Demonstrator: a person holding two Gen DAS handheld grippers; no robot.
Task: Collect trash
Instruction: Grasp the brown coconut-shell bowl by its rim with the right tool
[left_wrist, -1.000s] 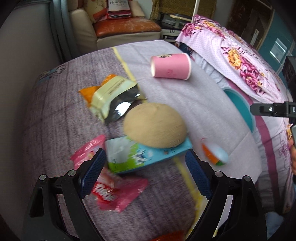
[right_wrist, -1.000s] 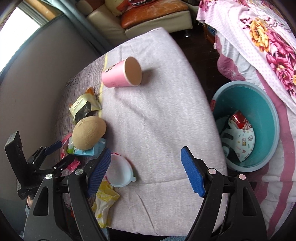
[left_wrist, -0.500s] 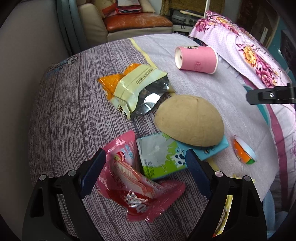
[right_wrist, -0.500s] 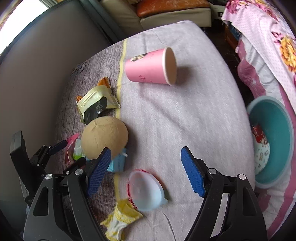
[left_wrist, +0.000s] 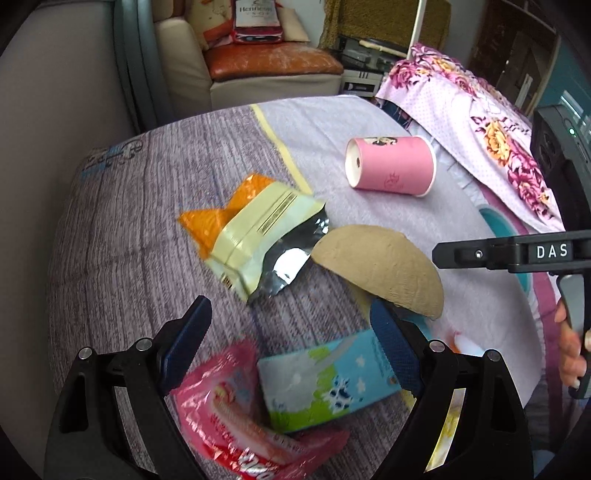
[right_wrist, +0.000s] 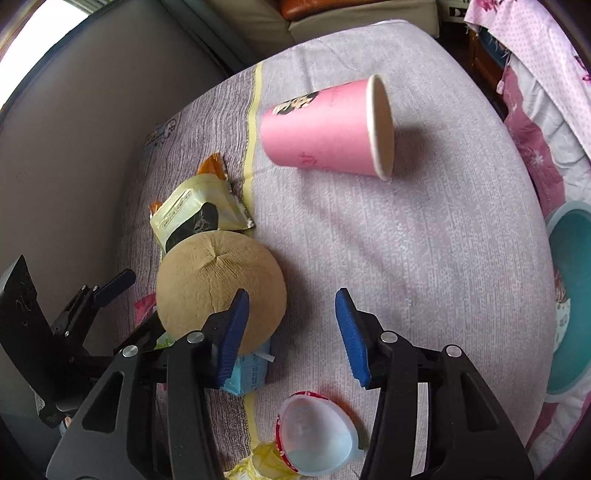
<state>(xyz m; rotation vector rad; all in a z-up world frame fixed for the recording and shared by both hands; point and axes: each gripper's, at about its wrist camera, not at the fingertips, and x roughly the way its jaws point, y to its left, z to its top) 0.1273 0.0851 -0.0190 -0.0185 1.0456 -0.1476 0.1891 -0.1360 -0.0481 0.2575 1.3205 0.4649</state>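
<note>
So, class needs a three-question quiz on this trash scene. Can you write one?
1. True or false: the pink cup lies on its side.
2. Short answer: what colour is the bin?
3. What lies partly over the carton? A. bowl B. cup C. bin

Key: 1 true; 2 teal; 3 A.
</note>
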